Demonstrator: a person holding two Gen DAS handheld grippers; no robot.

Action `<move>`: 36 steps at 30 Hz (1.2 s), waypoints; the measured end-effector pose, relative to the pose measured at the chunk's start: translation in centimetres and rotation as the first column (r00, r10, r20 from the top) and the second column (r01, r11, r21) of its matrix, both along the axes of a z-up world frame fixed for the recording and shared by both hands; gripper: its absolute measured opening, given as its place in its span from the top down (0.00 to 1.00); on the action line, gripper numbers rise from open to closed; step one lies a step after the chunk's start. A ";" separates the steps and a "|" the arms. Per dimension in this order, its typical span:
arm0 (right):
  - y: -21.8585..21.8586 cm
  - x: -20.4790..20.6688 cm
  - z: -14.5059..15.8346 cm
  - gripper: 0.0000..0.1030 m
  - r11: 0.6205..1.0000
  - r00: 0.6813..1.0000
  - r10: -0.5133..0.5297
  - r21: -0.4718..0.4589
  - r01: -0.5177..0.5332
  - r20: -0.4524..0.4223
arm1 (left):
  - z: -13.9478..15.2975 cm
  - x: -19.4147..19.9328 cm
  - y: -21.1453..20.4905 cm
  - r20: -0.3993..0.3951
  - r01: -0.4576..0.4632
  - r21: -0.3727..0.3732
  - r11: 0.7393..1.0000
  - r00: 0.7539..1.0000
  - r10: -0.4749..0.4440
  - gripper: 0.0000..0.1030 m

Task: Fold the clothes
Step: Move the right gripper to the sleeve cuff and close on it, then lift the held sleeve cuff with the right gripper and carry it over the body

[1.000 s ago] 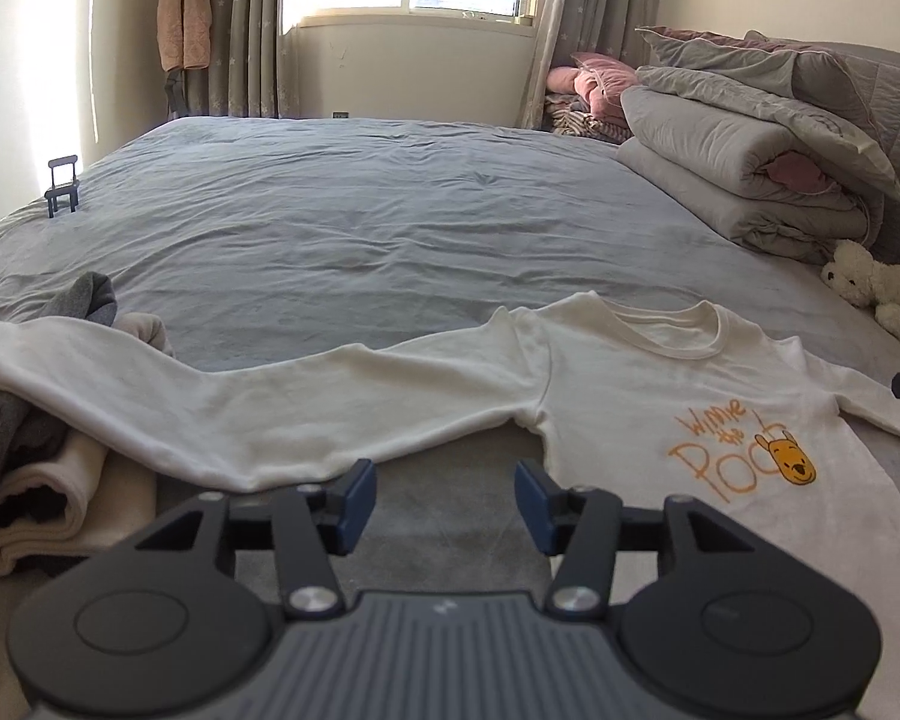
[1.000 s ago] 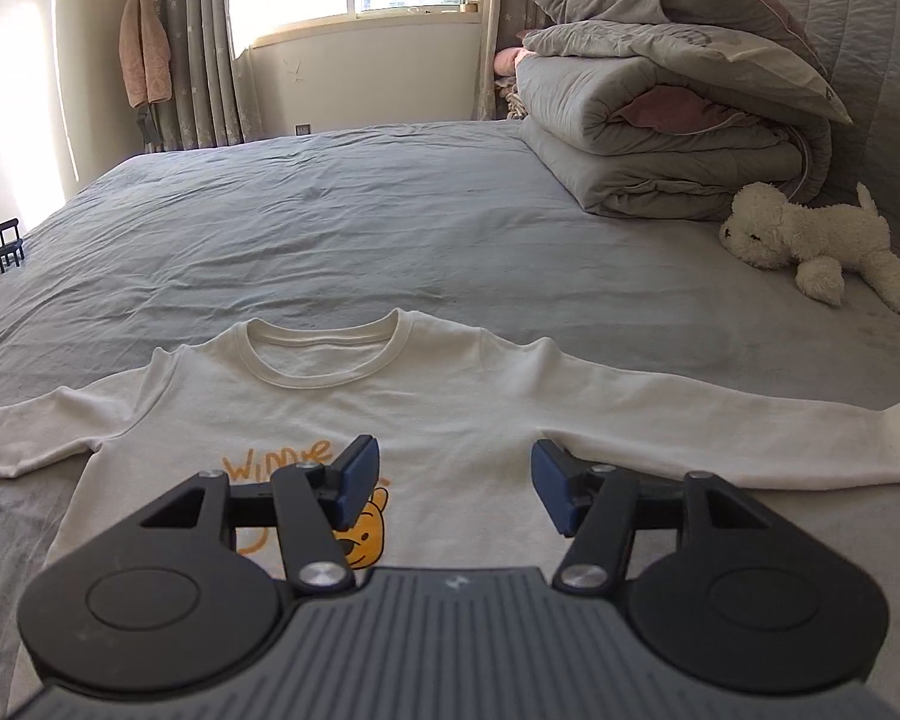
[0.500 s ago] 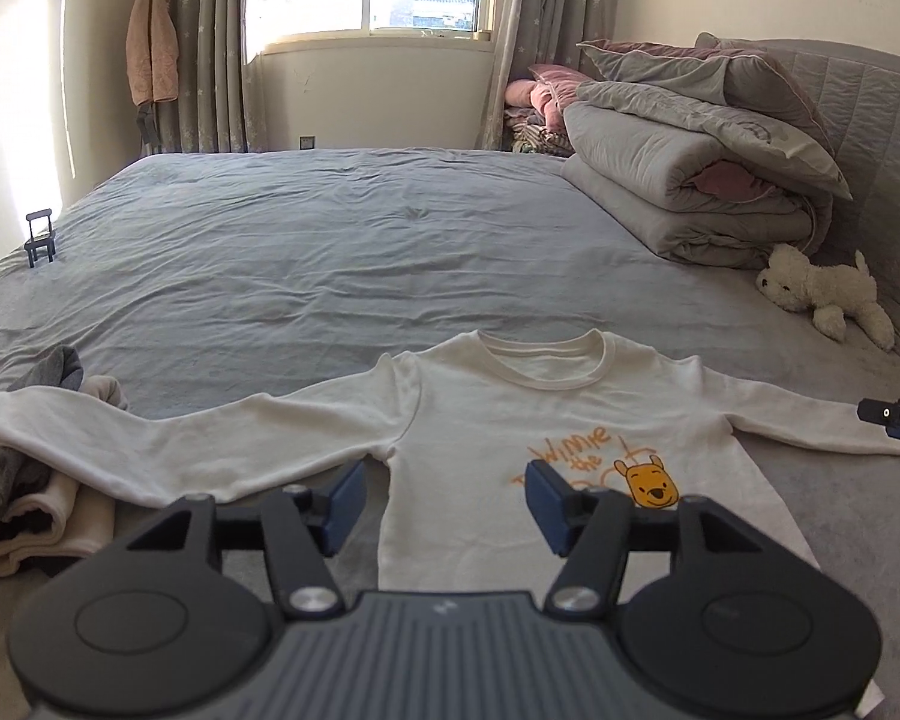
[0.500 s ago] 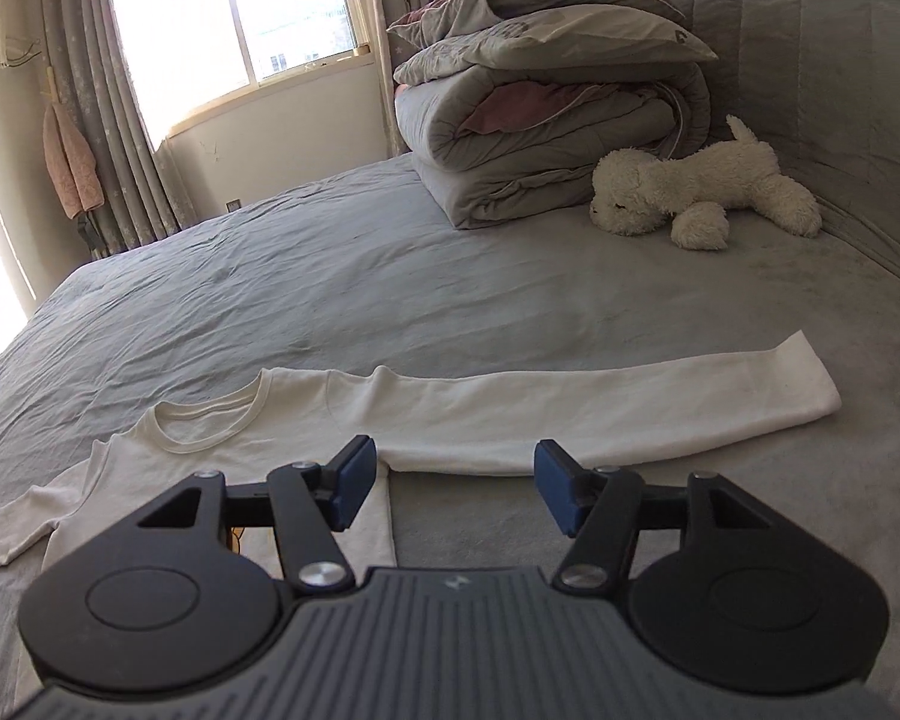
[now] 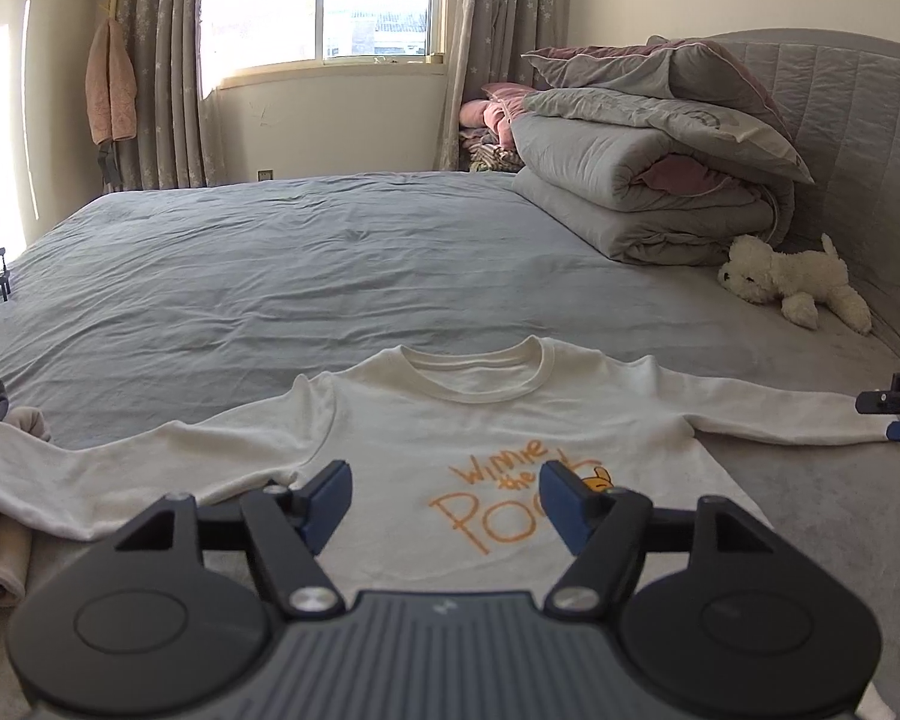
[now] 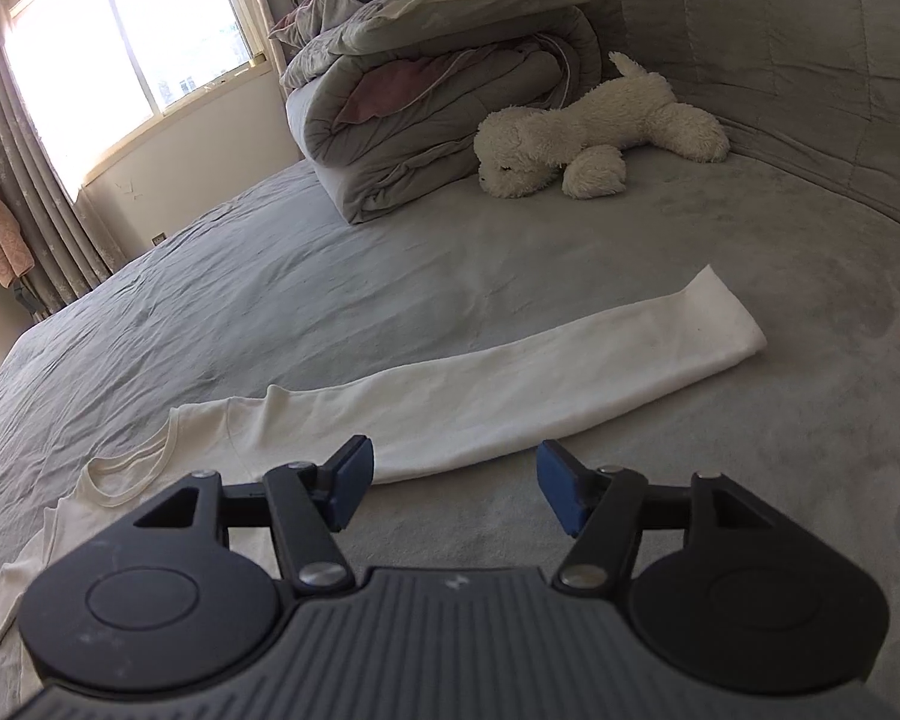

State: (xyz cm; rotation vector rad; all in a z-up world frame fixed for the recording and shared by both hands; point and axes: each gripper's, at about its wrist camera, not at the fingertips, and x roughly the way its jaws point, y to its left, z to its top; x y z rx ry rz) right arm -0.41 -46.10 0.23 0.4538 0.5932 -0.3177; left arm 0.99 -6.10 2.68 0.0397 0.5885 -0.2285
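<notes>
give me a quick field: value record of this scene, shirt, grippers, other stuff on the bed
shirt: white long-sleeve shirt, flat, print up, both sleeves spread, unfolded
left gripper: open, above shirt's chest print, holding nothing
right gripper: open, near the right sleeve, holding nothing
bed: grey sheet
other items: folded duvet, white plush dog, clothes pile

Both wrist views — low over the bed (image 5: 330,276) — share the shirt (image 5: 426,420).

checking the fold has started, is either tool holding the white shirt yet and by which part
Nothing is held. The left tool is open over the white shirt body; the right tool is open near its sleeve.
</notes>
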 end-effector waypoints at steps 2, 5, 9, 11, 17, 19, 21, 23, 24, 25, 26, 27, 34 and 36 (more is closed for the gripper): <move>-0.9 0.3 -0.7 0.38 0.999 0.999 -0.031 0.022 0.032 -0.020 | -1.1 1.3 -0.1 -0.023 -0.003 -0.003 1.000 1.000 0.003 0.32; -2.5 1.0 -1.8 0.38 0.997 0.996 -0.073 0.030 0.074 -0.053 | -2.3 2.9 0.2 -0.046 -0.018 -0.017 1.000 0.999 0.018 0.31; -4.4 2.3 -3.3 0.38 0.987 0.984 -0.148 0.046 0.153 -0.099 | -4.1 4.9 0.6 -0.101 -0.059 -0.037 0.998 0.993 0.055 0.31; -5.3 2.9 -4.0 0.38 0.980 0.976 -0.184 0.049 0.191 -0.114 | -4.7 5.7 0.7 -0.138 -0.076 -0.050 0.996 0.988 0.068 0.31; -5.7 4.2 -6.0 0.36 0.962 0.957 -0.265 0.036 0.271 -0.116 | -6.2 6.7 1.0 -0.177 -0.107 -0.044 0.993 0.979 0.098 0.30; -5.3 4.8 -6.1 0.36 0.960 0.953 -0.280 -0.011 0.280 -0.113 | -6.5 7.2 1.0 -0.186 -0.117 -0.044 0.992 0.977 0.107 0.29; -4.9 5.3 -6.3 0.36 0.958 0.951 -0.287 -0.043 0.284 -0.112 | -6.7 7.5 1.0 -0.190 -0.123 -0.042 0.991 0.975 0.113 0.28; -4.4 5.9 -6.5 0.42 0.956 0.951 -0.291 -0.077 0.284 -0.108 | -7.0 7.5 0.9 -0.193 -0.121 -0.030 0.992 0.975 0.113 0.27; -4.2 6.2 -6.7 0.45 0.956 0.952 -0.288 -0.091 0.279 -0.103 | -7.2 7.6 0.8 -0.195 -0.119 -0.024 0.993 0.974 0.113 0.26; -4.0 6.5 -6.8 0.52 0.957 0.954 -0.284 -0.098 0.274 -0.098 | -7.2 7.6 0.9 -0.197 -0.121 -0.022 0.992 0.974 0.114 0.26; -4.0 6.6 -6.8 0.58 0.957 0.955 -0.281 -0.099 0.272 -0.093 | -7.2 7.6 0.9 -0.199 -0.122 -0.020 0.992 0.973 0.116 0.26; -3.9 6.8 -6.8 0.62 0.958 0.957 -0.278 -0.099 0.269 -0.088 | -7.3 7.7 1.0 -0.202 -0.123 -0.018 0.992 0.972 0.117 0.26; -3.7 7.3 -6.5 0.89 0.967 0.967 -0.244 -0.097 0.237 -0.070 | -7.6 8.0 1.3 -0.217 -0.132 -0.003 0.991 0.968 0.128 0.25; -3.6 7.2 -6.2 0.90 0.967 0.968 -0.246 -0.088 0.241 -0.057 | -7.7 8.0 1.4 -0.222 -0.134 0.002 0.991 0.966 0.131 0.25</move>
